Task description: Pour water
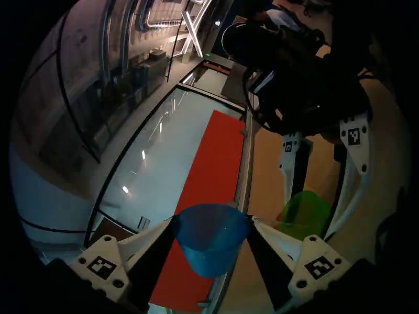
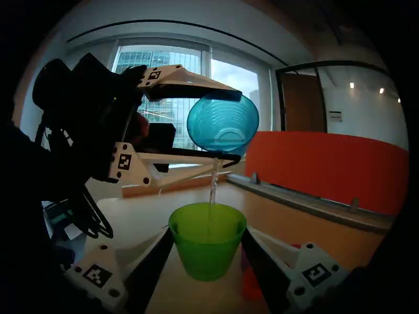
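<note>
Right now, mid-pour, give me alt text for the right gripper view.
A tipped blue cup, held by the left gripper, pours a thin stream of water into a green cup held upright in the right gripper. Behind them are an orange wall and tall windows.

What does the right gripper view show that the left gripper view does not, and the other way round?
Right gripper view: a thin water stream falling from the tipped blue cup into the green cup, and the left gripper seen farther off. Left gripper view: the right gripper farther off, its fingers on either side of the green cup. Both: the two cups and the red panel.
</note>
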The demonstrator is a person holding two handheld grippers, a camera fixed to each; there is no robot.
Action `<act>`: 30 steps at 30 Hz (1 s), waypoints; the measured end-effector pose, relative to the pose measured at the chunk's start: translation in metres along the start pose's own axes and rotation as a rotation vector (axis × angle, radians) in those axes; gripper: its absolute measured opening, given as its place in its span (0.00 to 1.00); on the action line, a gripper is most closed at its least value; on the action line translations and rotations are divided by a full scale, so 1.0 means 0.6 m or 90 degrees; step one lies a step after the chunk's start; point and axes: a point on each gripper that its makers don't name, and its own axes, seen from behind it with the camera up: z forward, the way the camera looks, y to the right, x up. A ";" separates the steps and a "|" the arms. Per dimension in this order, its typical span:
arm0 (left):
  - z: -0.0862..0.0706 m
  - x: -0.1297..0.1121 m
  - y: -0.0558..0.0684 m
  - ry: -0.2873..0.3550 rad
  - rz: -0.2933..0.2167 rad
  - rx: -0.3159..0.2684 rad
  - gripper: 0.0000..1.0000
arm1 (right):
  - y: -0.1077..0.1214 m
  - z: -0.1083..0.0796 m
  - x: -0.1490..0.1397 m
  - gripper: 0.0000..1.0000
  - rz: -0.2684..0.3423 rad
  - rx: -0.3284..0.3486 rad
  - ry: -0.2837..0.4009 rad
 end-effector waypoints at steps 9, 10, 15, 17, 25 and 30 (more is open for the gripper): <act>-0.002 0.001 0.002 -0.004 0.022 -0.003 0.89 | 0.001 0.000 0.000 0.90 0.000 0.000 0.001; -0.002 0.001 0.002 -0.004 0.023 -0.002 0.89 | 0.001 0.000 -0.001 0.90 0.000 0.000 0.001; -0.003 0.002 0.001 -0.003 0.031 -0.001 0.89 | 0.002 0.000 -0.001 0.90 0.000 -0.001 0.000; -0.003 0.002 0.000 -0.003 0.036 0.000 0.89 | 0.003 0.000 -0.001 0.90 0.000 -0.001 0.002; -0.001 0.005 -0.003 -0.001 0.054 0.005 0.90 | 0.005 -0.002 0.000 0.90 0.000 -0.003 0.003; 0.000 0.009 -0.006 0.002 0.065 0.008 0.89 | 0.006 -0.003 0.003 0.90 0.000 -0.004 0.004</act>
